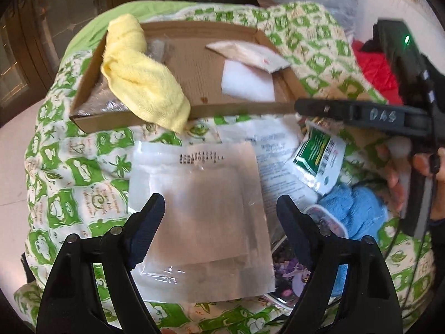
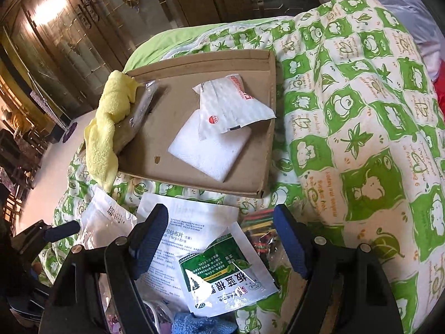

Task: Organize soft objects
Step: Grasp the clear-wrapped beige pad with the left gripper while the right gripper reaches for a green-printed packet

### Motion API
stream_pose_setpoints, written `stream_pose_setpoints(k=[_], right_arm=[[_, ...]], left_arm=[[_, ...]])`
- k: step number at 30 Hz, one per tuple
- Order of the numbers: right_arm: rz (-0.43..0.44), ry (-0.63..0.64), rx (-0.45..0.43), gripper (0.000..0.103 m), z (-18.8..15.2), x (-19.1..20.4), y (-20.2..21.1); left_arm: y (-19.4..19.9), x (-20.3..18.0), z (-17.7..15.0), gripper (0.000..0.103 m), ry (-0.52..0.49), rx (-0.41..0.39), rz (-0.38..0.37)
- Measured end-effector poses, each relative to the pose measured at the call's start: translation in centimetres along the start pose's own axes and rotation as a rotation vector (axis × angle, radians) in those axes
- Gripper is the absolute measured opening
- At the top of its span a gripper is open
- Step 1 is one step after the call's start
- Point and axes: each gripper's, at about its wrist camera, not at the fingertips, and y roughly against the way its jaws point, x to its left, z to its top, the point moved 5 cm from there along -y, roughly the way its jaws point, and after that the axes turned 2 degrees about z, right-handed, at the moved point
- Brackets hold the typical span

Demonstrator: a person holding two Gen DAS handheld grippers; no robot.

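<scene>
- On the green-and-white quilt (image 2: 361, 144) sits a shallow cardboard tray (image 2: 268, 128), and the soft things are split between it and the bedding in front of it.
- A yellow towel (image 1: 141, 78) hangs over the tray's left wall, 1 end inside and 1 end spilling onto the quilt.
- Inside the tray a white foam pad (image 2: 211, 150) lies flat, with a white sachet (image 2: 230, 105) resting partly on top of it.
- In front of the tray a clear plastic pouch (image 1: 200, 208) lies flat, touching a printed white packet (image 2: 189, 236) beside it.
- A green-and-white sachet (image 2: 225, 272) lies across that packet's near corner; a blue towel (image 1: 353, 211) is bunched just beside it.
- The left gripper (image 1: 219, 217) hovers above the clear pouch, its 2 jaws spread wide and gripping nothing.
- The right gripper (image 2: 222, 239) hangs over the green sachet, jaws likewise spread apart and empty.
</scene>
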Motion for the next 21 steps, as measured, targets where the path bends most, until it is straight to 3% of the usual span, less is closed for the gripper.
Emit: stream_pose_setpoints(k=[6, 12, 17, 21], right_arm=[[0.0, 0.003, 0.007, 0.078, 0.0, 0.2, -0.3], [0.006, 0.01, 0.015, 0.078, 0.0, 0.4, -0.5], [0.009, 0.023, 0.03, 0.078, -0.1, 0.7, -0.7], [0.033, -0.037, 0.139, 0.078, -0.7, 0.5, -1.0]], left_arm=[[-2.5, 0.4, -0.5, 0.089, -0.025, 0.091, 0.094], [-1.4, 3.0, -0.4, 0.089, 0.112, 0.064, 0.066], [-2.2, 3.3, -0.8, 0.089, 0.139, 0.107, 0.06], [-2.7, 2.8, -0.8, 0.089, 0.134, 0.123, 0.066]])
